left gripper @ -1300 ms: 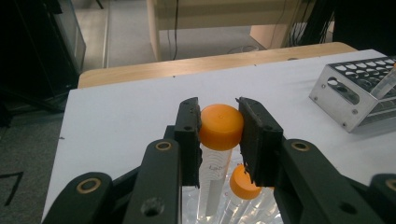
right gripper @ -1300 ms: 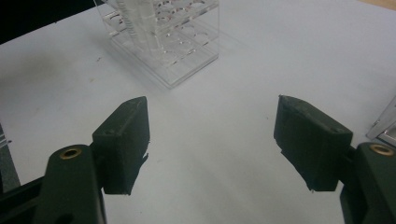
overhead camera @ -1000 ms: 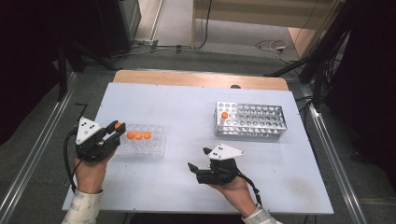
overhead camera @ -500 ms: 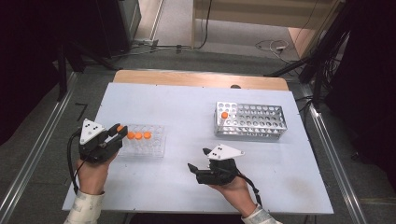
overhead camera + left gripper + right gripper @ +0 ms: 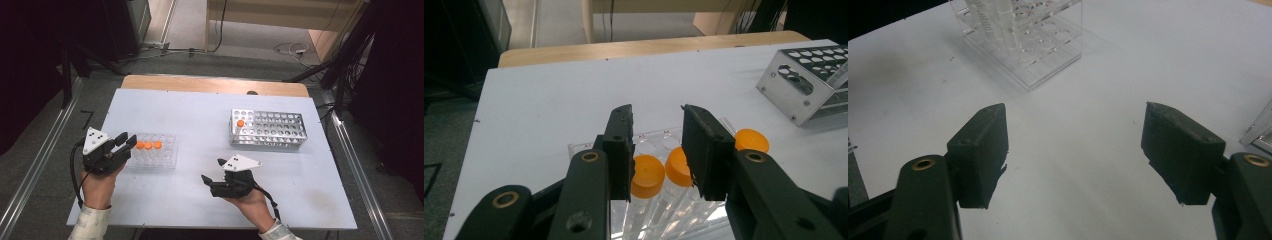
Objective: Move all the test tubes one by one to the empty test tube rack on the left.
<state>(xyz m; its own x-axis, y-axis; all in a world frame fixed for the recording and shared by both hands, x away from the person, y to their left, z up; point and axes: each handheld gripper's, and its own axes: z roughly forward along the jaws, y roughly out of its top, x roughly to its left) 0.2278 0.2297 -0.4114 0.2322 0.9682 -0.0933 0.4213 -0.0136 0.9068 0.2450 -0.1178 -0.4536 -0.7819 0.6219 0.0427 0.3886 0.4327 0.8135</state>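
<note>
left gripper (image 5: 128, 142): at the table's left, nose at the left end of the clear rack. Over the last second it crept a little toward the rack; small shift, same heading.
left jaws: parted, nothing clamped. In the left gripper view (image 5: 656, 150) the pads flank the nearest orange caps, gap roughly one cap wide; no contact that I can tell.
clear rack (image 5: 167, 159): left-centre of the white table (image 5: 200, 115), flat, not moved versus the earlier high views.
orange-capped tubes (image 5: 148, 145): three in a row along the rack's far-left edge, upright in their wells. In the left gripper view two caps (image 5: 647, 176) sit between or just behind the pads, a third off to the right (image 5: 751, 140).
right gripper (image 5: 210, 181): near-centre of the table, pointing left, held low in the hand. No visible change across the three high views.
right jaws: spread wide, empty; bare table between them in the right gripper view (image 5: 1075, 155), clear rack farther off (image 5: 1028, 45).
metal rack (image 5: 267, 131): right of centre, far side; one orange cap (image 5: 240, 123) already seated at its left end.
meaning: judged as the approach to pick the next tube from the clear rack; grasp not yet made, three tubes left to go to the metal rack.
next need: line up on a single cap so the neighbour isn't pinched too.
</note>
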